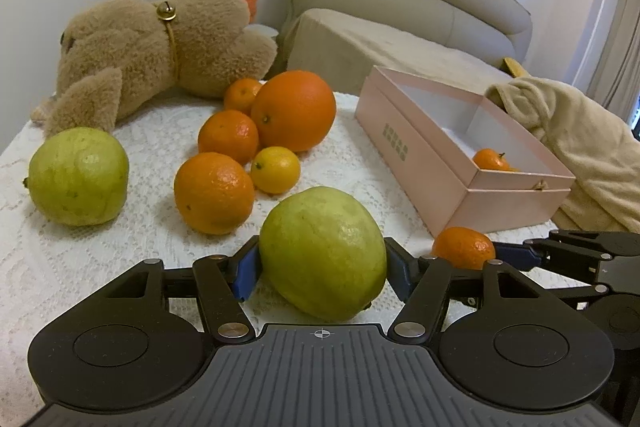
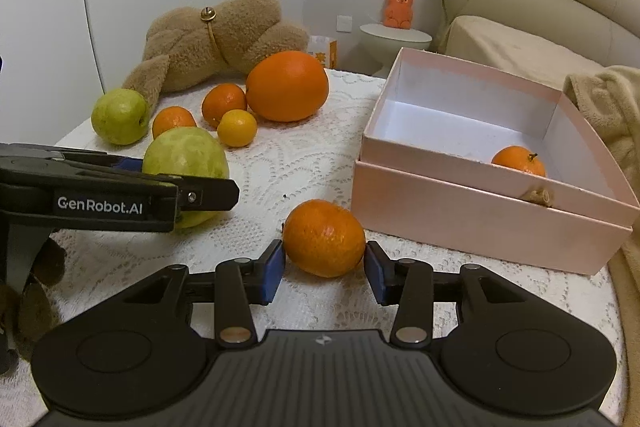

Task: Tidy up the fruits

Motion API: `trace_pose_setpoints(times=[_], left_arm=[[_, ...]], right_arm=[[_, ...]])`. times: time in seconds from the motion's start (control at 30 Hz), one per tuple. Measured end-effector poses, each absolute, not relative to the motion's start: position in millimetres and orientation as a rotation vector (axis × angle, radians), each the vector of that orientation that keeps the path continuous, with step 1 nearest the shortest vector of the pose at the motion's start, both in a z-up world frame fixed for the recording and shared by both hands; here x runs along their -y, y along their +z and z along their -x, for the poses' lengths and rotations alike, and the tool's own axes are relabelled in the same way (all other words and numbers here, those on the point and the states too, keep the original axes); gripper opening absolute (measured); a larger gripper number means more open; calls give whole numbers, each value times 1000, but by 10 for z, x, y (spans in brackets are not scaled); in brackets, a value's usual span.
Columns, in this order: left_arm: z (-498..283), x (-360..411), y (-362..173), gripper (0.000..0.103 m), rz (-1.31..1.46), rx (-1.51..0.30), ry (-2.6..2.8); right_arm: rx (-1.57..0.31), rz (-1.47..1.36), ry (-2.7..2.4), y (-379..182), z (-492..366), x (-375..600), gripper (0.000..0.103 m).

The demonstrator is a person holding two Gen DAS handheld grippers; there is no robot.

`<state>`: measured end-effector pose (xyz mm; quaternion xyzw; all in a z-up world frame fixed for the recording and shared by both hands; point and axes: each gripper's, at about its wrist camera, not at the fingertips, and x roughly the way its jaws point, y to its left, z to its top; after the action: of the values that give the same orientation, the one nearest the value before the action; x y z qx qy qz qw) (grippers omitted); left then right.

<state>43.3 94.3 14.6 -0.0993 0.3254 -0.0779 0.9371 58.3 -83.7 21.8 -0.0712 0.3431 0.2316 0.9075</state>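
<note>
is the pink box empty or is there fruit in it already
Not empty: the open pink cardboard box holds one small orange tangerine near its front wall; the rest of its white floor is bare.
</note>
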Motion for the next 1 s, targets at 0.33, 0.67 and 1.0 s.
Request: trace_pose_setpoints(times=[0.33,0.67,1.0], left_arm=[[-247,-873,216,68,241,-696,-215],[-324,-803,757,68,229,-568,-235],[-1310,-235,1914,68,155,-425,-338]], right_arm=[[-706,62,495,280,-504,1028,43],[-618,12,450,763,-505,1208,42],[-406,18,277,2449,-1476,1534,42]])
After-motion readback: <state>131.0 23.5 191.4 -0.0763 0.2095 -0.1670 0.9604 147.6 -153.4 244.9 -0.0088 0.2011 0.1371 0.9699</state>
